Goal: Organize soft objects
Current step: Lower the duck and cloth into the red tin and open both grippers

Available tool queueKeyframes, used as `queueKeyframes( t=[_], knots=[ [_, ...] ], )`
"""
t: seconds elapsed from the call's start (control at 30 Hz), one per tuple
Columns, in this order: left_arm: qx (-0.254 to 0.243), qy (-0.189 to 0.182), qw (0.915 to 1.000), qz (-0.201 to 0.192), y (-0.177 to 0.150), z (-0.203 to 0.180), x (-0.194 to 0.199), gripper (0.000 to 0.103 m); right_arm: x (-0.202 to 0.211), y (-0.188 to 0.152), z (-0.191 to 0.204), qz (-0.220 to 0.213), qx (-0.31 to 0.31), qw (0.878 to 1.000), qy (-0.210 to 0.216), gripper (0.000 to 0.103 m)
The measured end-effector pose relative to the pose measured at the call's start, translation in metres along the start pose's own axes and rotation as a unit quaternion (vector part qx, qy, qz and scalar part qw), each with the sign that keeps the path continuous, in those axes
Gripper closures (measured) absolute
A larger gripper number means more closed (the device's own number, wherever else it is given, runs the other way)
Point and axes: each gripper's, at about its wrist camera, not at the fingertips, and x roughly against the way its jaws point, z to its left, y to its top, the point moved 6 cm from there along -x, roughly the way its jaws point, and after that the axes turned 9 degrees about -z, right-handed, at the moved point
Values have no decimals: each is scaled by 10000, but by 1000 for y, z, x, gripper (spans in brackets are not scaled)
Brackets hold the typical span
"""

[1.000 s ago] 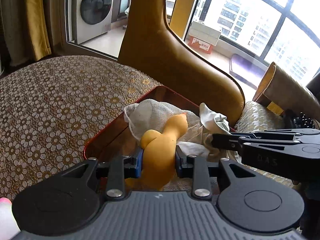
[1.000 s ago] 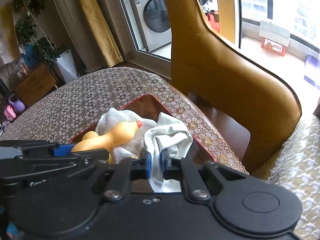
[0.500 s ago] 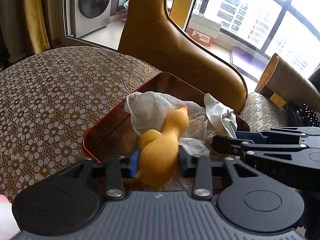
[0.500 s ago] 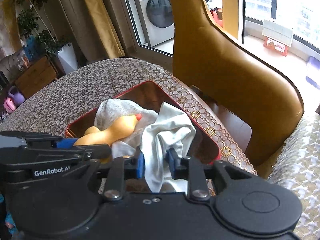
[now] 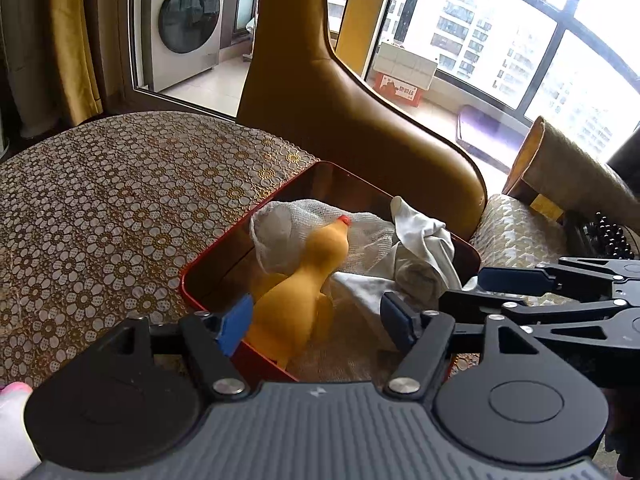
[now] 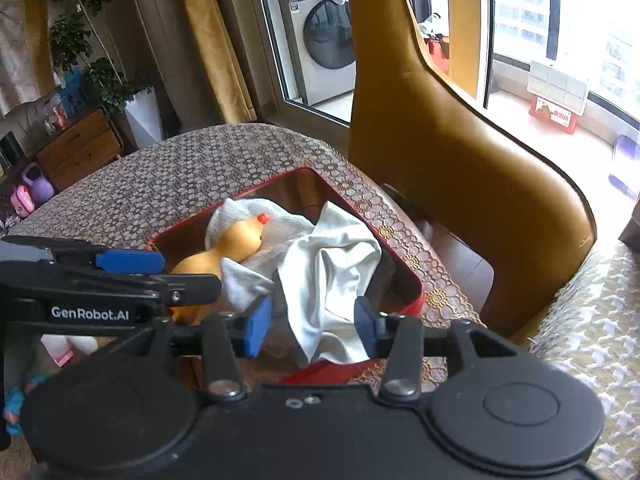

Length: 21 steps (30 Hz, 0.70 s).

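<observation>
A red tray [image 5: 224, 240] [image 6: 404, 268] lies on the patterned table. In it lie a yellow rubber chicken [image 5: 304, 280] [image 6: 236, 240], a white mesh cloth [image 5: 280, 224] [image 6: 236, 212] and a white cloth [image 5: 424, 240] [image 6: 332, 272]. My left gripper [image 5: 316, 320] is open, its blue pads either side of the chicken's body and apart from it. My right gripper [image 6: 310, 324] is open above the white cloth's near edge, not holding it. Each gripper shows in the other's view [image 5: 520, 280] [image 6: 128, 264].
A tan leather chair [image 5: 352, 120] [image 6: 460, 152] stands close behind the tray. The lace-pattern table [image 5: 120, 208] spreads to the left. A cushioned seat [image 6: 580, 320] lies to the right. A washing machine [image 5: 184, 36] stands beyond the glass door.
Both grippers opened. The left let go of the rubber chicken, the right let go of the white cloth; both objects now rest in the tray. Both grippers drew back slightly.
</observation>
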Motion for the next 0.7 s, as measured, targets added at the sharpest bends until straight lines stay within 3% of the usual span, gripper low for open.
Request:
queueKeyframes(
  t=[0.27, 0.7],
  knots=[
    [-82, -78, 9998, -180, 0, -3, 40, 33, 37, 5, 17, -306, 106, 9994, 143, 39],
    [-117, -139, 9982, -572, -7, 8, 128, 33, 101, 7, 70, -723, 278, 9963, 385, 26]
  ],
)
